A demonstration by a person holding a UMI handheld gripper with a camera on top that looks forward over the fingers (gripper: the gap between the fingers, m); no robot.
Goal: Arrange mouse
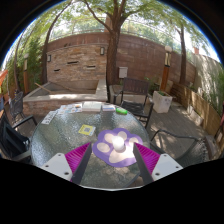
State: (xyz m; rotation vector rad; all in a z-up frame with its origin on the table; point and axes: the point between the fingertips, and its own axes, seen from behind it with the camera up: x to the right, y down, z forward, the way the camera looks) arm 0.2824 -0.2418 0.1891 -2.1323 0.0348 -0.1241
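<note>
A purple paw-shaped mouse mat [116, 147] with pale paw marks lies on the round glass table [60, 135], just ahead of my fingers and partly between them. I cannot pick out a mouse on it; the pale patches could be the print. My gripper [113, 162] hovers over the table's near edge. It is open and holds nothing, with the left pad [78, 156] and the right pad [148, 156] standing wide apart on either side of the mat's near end.
A small yellow-green item [88, 130] lies on the table left of the mat, a white item [50, 117] farther left, and pale boxes [93, 105] at the far edge. Dark chairs [132, 100] ring the table. A white pot [161, 101], a tree trunk [113, 50] and a brick wall [75, 60] stand beyond.
</note>
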